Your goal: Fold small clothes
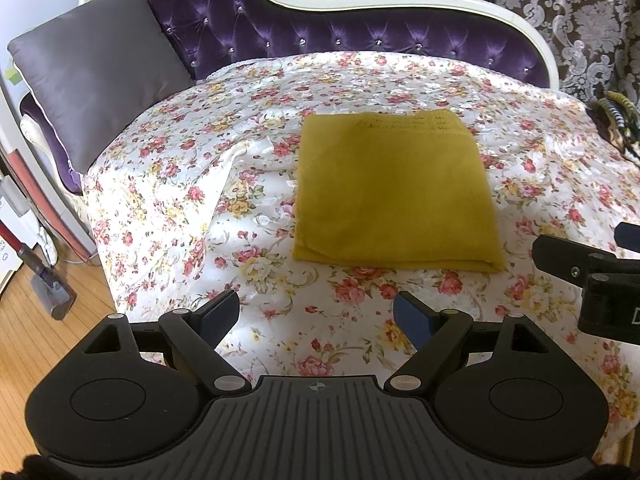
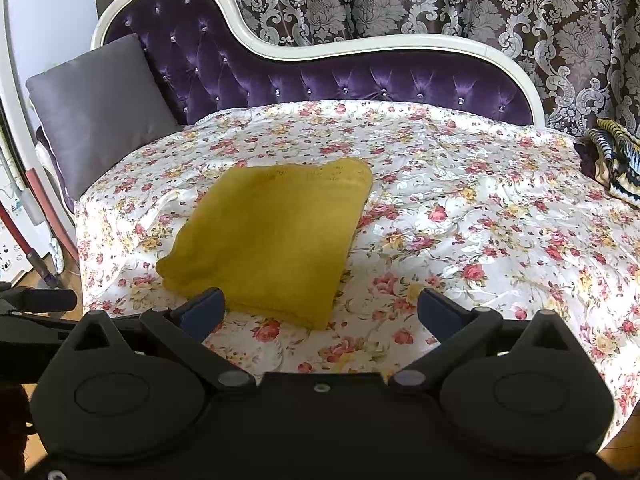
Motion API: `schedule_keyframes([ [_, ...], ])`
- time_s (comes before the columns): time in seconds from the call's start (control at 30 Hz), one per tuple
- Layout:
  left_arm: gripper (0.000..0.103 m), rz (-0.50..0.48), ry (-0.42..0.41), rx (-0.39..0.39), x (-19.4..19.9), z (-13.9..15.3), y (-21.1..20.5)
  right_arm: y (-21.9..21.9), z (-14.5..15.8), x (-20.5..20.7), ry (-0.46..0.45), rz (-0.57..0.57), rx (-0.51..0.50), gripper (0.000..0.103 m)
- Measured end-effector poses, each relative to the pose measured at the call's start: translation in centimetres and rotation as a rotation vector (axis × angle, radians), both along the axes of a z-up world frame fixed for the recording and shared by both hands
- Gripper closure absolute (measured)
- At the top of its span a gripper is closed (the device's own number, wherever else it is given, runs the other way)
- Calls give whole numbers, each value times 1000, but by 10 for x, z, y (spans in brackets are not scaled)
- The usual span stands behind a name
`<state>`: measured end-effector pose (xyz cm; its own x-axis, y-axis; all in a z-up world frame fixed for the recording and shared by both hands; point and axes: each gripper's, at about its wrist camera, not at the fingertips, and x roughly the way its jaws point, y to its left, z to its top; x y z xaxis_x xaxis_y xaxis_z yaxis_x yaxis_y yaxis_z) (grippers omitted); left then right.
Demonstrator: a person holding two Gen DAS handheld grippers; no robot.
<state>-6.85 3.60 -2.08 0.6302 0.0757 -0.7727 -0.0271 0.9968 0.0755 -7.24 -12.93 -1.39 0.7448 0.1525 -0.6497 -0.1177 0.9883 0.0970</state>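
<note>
A mustard-yellow garment (image 1: 394, 190) lies folded into a flat rectangle on the floral bedspread (image 1: 168, 184). My left gripper (image 1: 316, 314) hovers open near the front of the bed, short of the garment's near edge, with nothing between its fingers. In the right wrist view the same garment (image 2: 268, 240) lies left of centre. My right gripper (image 2: 320, 310) stands open over the garment's near right corner, holding nothing. The right gripper's black body (image 1: 592, 276) shows at the right edge of the left wrist view.
A grey cushion (image 1: 96, 76) leans on the purple tufted backrest (image 1: 320, 36) at the back left. A striped dark-and-yellow cloth (image 2: 618, 164) lies at the bed's right edge. Wooden floor (image 1: 36, 344) and a red-handled vacuum (image 1: 44, 272) are on the left.
</note>
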Motion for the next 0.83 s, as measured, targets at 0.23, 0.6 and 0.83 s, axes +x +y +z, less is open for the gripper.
schedule_keyframes([
  [0.23, 19, 14, -4, 1, 3, 2, 5, 0, -2, 3, 8, -9, -8, 1],
  [0.6, 19, 27, 6, -12, 9, 0, 11, 0, -8, 8, 32, -11, -10, 1],
  [0.83, 19, 17, 18, -15, 14, -3, 8, -2, -12, 13, 52, -11, -3, 1],
])
